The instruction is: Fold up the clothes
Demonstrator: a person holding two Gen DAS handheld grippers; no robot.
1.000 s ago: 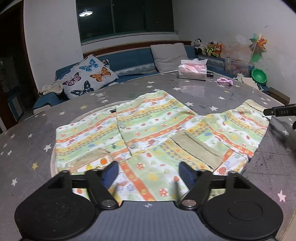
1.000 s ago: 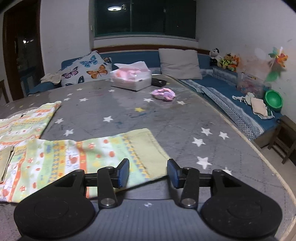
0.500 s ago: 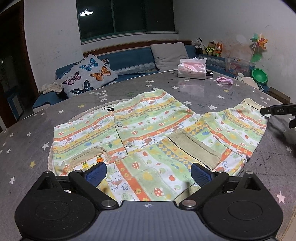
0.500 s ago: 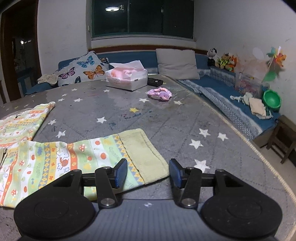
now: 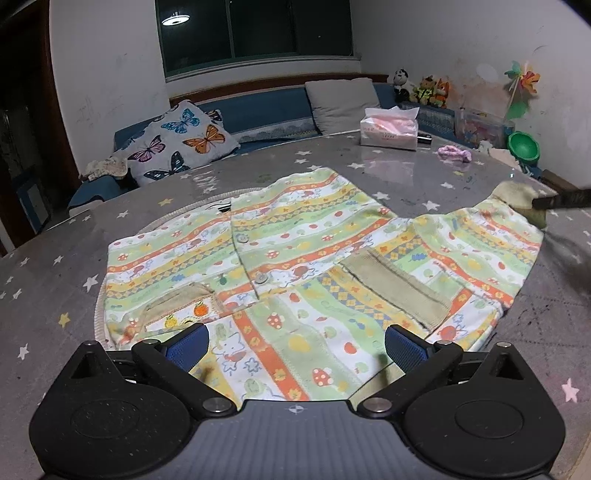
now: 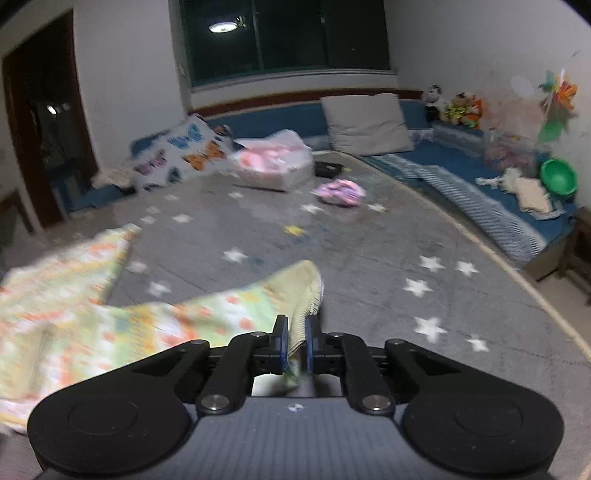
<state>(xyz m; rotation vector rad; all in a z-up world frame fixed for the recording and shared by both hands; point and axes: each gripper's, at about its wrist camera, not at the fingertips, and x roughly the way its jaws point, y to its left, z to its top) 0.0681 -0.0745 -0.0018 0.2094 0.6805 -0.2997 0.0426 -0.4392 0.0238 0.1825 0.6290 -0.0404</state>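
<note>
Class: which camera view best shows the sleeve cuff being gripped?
The right wrist view: the right tool is shut on the beige cuff, close up though blurred. The left wrist view shows the cuff only far off, lifted at the frame's edge.

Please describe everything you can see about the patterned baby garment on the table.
The garment looks like soft cotton with green, orange and yellow stripes, small cartoon prints, two buttons and beige ribbed trim. It lies mostly flat on the star-patterned table. The right gripper pinches its beige cuff, lifting that sleeve; the left gripper hovers open above the near hem.

Dim ceiling-lamp (image 5: 176, 19) light; right view motion-blurred, fisheye-bent edges.
</note>
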